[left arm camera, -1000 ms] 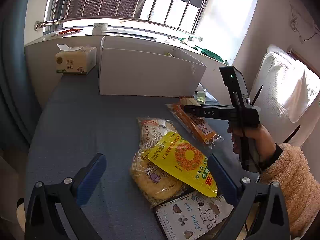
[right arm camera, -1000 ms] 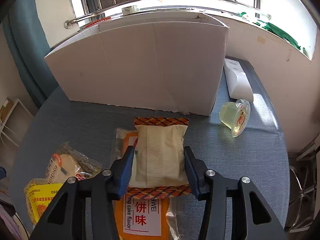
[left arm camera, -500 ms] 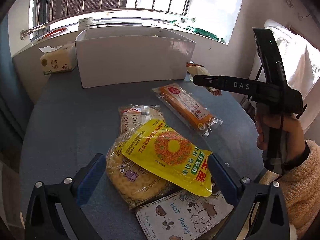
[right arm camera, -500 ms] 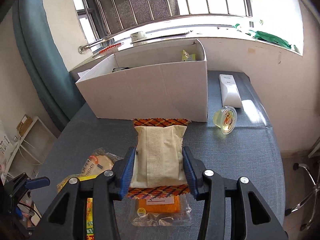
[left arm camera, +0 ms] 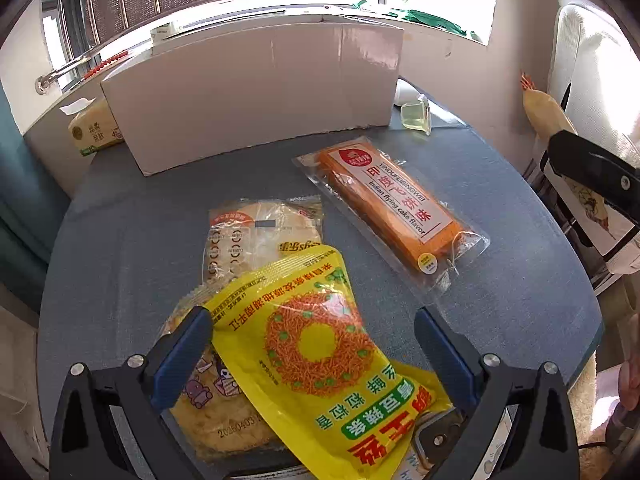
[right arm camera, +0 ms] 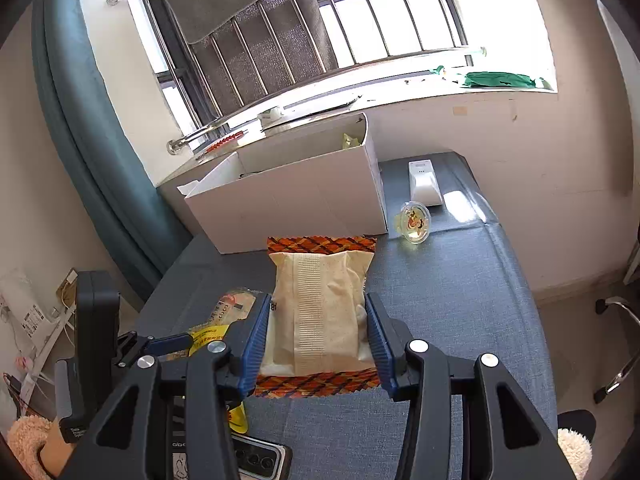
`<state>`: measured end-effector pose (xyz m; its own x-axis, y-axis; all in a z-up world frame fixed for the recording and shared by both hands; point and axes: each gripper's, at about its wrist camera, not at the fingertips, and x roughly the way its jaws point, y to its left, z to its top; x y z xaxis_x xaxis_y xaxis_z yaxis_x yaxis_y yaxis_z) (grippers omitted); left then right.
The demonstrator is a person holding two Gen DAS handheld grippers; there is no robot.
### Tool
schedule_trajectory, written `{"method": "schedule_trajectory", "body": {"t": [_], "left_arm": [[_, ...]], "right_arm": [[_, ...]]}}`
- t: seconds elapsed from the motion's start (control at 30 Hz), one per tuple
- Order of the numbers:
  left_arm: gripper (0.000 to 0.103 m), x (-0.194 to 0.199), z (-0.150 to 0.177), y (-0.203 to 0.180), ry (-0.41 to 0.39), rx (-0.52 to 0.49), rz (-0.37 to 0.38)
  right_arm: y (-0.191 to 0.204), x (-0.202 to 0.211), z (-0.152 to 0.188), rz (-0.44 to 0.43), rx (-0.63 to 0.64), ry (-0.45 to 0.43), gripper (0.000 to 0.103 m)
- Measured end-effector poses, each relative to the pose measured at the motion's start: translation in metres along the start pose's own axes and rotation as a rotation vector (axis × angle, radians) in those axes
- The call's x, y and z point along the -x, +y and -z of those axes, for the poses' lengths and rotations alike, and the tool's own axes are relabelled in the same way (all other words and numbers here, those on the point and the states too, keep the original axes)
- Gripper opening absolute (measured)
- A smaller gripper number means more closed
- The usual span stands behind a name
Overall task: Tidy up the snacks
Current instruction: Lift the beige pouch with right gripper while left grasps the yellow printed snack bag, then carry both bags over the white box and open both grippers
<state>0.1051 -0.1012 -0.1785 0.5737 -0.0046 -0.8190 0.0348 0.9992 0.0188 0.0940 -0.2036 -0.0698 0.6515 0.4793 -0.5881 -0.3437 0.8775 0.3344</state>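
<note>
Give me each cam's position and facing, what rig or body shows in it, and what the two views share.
Left wrist: sits behind the open left gripper, low over the table, facing the window; sees the yellow snack bag, orange cake pack and white box; part of the other gripper's body shows at right.
Right wrist: behind the right gripper, raised, angled down toward the window; it is shut on a cream snack packet; a fleece sleeve shows at lower left.
Shared: white box, jelly cup, yellow snack bag, window bars.
</note>
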Motion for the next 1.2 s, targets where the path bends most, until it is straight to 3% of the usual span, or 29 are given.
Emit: {"method": "schedule_trajectory", "body": {"t": [0.03,0.07,0.1,0.13,0.17,0.2,0.27,0.37,0.47,0.53,0.57,0.6,0.9,0.93,0.97,1.0,1.07,1.13,1.2], "left_arm": [[0.098,-0.002,-0.003,-0.001,-0.007,-0.031,-0.010],[0.074,-0.001,-0.004,-0.001,-0.019,-0.051,-0.013],[0.058,0.003,-0.004,0.001,-0.031,-0.058,0.010],[0.050,0.006,-0.005,0.006,-0.038,-0.050,0.046],[0.026,0.010,-0.004,0.009,-0.040,-0.048,0.077],[0.010,0.015,-0.003,0.010,-0.048,-0.047,0.088],[0.000,0.024,0.000,0.014,-0.076,-0.046,0.108],[0.000,0.037,0.001,0.024,-0.103,-0.015,0.201],[0.002,0.061,0.004,0.033,-0.143,0.015,0.160],[0.032,0.068,0.009,0.037,-0.106,0.039,0.143],[0.071,0.070,0.014,0.037,-0.095,0.064,0.124],[0.103,0.071,0.019,0.036,-0.089,0.080,0.101],[0.101,0.033,0.042,0.012,-0.015,0.010,-0.056],[0.095,0.031,0.044,0.014,-0.025,0.013,-0.033],[0.063,0.032,0.044,0.018,-0.038,0.022,0.018],[0.034,0.033,0.042,0.020,-0.050,0.024,0.000],[0.029,0.039,0.037,0.031,-0.060,0.048,0.065],[0.028,0.042,0.036,0.036,-0.071,0.032,0.057],[0.027,0.047,0.037,0.043,-0.080,0.055,0.108]], "right_arm": [[-0.002,0.001,0.000,0.003,-0.005,-0.003,0.051],[-0.004,0.003,0.001,0.004,-0.010,-0.004,0.051],[-0.006,0.004,0.001,0.004,-0.016,-0.008,0.051],[-0.008,0.006,0.002,0.003,-0.023,-0.010,0.051],[-0.010,0.008,0.002,0.004,-0.027,-0.012,0.051],[-0.011,0.009,0.003,0.005,-0.033,-0.017,0.051],[-0.012,0.011,0.003,0.002,-0.040,-0.021,0.051],[-0.009,0.010,0.003,0.004,-0.031,-0.017,0.051],[-0.005,0.011,0.004,0.000,-0.017,-0.020,0.051],[-0.004,0.011,0.004,-0.006,-0.020,-0.018,0.051],[-0.003,0.010,0.003,-0.005,-0.022,-0.019,0.051],[-0.002,0.010,0.003,-0.010,-0.021,-0.018,0.051],[0.005,0.013,0.006,-0.018,0.000,-0.022,0.052],[0.005,0.014,0.006,-0.019,-0.001,-0.022,0.052],[0.004,0.014,0.007,-0.018,-0.003,-0.021,0.052],[0.003,0.013,0.007,-0.016,-0.005,-0.018,0.052],[0.000,0.012,0.007,-0.013,-0.013,-0.015,0.052],[-0.001,0.011,0.007,-0.017,-0.021,-0.013,0.052],[0.000,0.010,0.007,-0.016,-0.018,-0.011,0.052]]}}
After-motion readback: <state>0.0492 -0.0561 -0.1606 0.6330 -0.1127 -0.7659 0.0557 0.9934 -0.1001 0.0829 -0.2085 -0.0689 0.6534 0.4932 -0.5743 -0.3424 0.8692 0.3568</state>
